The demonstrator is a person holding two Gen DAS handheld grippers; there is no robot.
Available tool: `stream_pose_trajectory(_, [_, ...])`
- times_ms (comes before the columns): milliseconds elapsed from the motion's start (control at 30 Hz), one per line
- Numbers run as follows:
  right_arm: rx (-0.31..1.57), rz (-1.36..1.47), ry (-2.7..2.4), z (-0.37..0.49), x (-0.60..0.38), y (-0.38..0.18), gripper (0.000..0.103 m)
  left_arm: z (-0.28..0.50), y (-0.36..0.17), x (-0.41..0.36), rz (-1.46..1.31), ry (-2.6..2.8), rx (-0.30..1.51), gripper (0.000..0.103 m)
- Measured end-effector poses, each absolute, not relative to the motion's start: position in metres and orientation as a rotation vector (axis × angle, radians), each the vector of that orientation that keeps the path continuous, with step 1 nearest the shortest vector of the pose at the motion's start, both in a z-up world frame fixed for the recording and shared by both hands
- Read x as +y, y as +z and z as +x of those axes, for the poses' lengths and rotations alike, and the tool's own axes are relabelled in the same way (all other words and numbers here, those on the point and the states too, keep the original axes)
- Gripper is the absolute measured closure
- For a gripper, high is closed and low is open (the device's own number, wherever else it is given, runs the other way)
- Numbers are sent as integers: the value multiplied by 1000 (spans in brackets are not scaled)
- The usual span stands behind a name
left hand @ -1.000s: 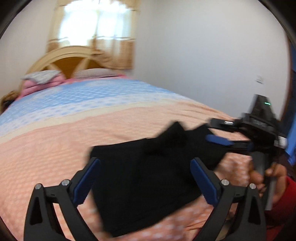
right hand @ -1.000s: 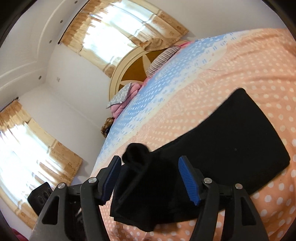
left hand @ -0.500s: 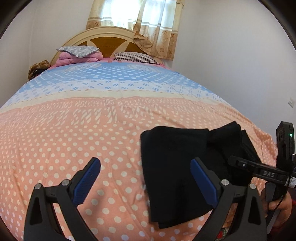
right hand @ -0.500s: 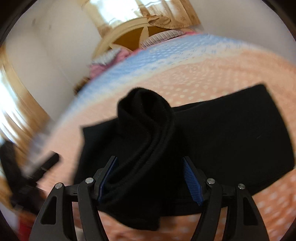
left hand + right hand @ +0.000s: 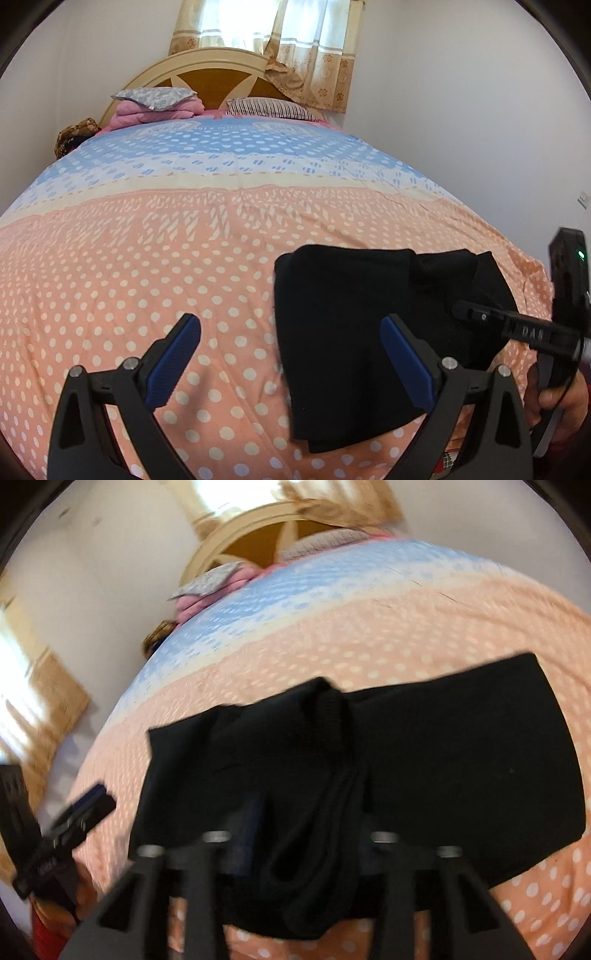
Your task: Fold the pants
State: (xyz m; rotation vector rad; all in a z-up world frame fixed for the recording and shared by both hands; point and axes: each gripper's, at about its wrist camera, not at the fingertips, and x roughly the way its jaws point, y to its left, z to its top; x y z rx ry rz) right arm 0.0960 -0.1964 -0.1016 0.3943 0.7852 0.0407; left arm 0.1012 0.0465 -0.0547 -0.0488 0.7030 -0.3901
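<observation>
The black pants (image 5: 354, 317) lie folded on the peach dotted bedspread (image 5: 147, 258), at the right of the left wrist view. My left gripper (image 5: 291, 358) is open and empty, a little above the bed, its right finger over the pants' left part. In the right wrist view the pants (image 5: 461, 760) spread wide, with a bunched ridge of black cloth (image 5: 332, 746) running up the middle between the fingers. My right gripper (image 5: 299, 845) is blurred and has closed in on that ridge. It also shows at the right edge of the left wrist view (image 5: 517, 325).
The bed's head has a wooden headboard (image 5: 218, 81), a striped pillow (image 5: 269, 109) and pink folded bedding (image 5: 155, 110). A white wall (image 5: 461, 110) runs along the bed's right side. A curtained window (image 5: 266, 40) is behind the headboard.
My right gripper has narrowed from open to closed on the raised fold of pants. My left gripper has swung left off the pants and stayed open.
</observation>
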Motion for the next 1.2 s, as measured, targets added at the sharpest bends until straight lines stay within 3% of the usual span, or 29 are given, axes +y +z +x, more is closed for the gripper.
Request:
stream_pose_trajectory(67, [750,322,22,87,-184,-96,85,102,-55,46,-51,-386,707,3])
stream_pose_trajectory(133, [718,241,22,82,-170,-88,87,102,-54,47,-59,-375,702,3])
stream_pose_trajectory(267, [626,124,77,75,-163,-53,88,104,-47,53,-86,-351,685,3])
stream_pose_trajectory(467, [525,168,98,62,-235,1,88,106,-38,51,-87,-338,655,3])
stream_pose_trajectory(767, [732,307,10,67,-341,-85,87,114,-48,9,-40,-389,694,3])
stream_pose_trajectory(833, [748,341,2,63,-346,-93,82,112,-48,-4,-12,-412,696,3])
stream_pose_trajectory(900, [735,344,-28,56,-350,-91,65,109,-47,-15,20,-423,692,3])
stream_pose_trajectory(967, [770,328,-89,48,-354,-89,41,106,-47,-25,59,-437,679,3])
stream_pose_trajectory(1200, [609,237,-278,8,-344,-45,40,109,-49,-65,119,-460,642,3])
